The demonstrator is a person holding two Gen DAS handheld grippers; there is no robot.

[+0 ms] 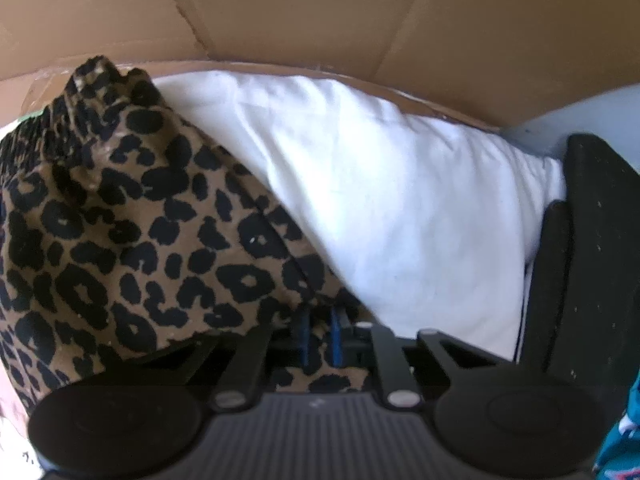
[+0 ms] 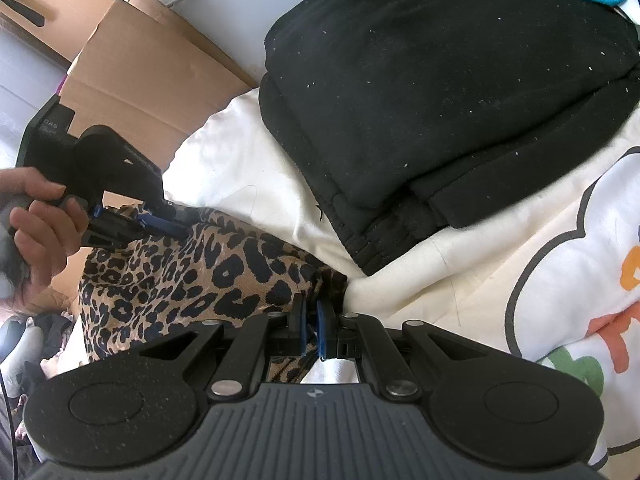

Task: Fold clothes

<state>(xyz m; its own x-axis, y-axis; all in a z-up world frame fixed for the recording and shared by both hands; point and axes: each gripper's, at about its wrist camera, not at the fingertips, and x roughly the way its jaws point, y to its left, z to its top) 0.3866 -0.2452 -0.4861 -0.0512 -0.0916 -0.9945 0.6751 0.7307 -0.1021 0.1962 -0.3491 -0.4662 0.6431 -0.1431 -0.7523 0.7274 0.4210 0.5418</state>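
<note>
2 grippers (image 2: 312,328) (image 2: 160,224); 1 leopard garment (image 2: 224,276); 1 black garment (image 2: 440,92); 1 cardboard (image 2: 148,80)

The left tongs (image 1: 320,334) pinch the spotted leopard cloth (image 1: 132,232) between blue pads. A white cloth (image 1: 380,200) lies beside it, with brown cardboard (image 1: 320,12) behind. A black cloth (image 1: 584,260) sits at the right.

Bright daylight, both views. White pillow (image 1: 360,184) blown out, no fabric detail. Black sweatpants (image 2: 440,92) crushed dark, lint specks visible. Strong fisheye bending, dark vignette in corners. Edges soft, slightly blurred.
</note>
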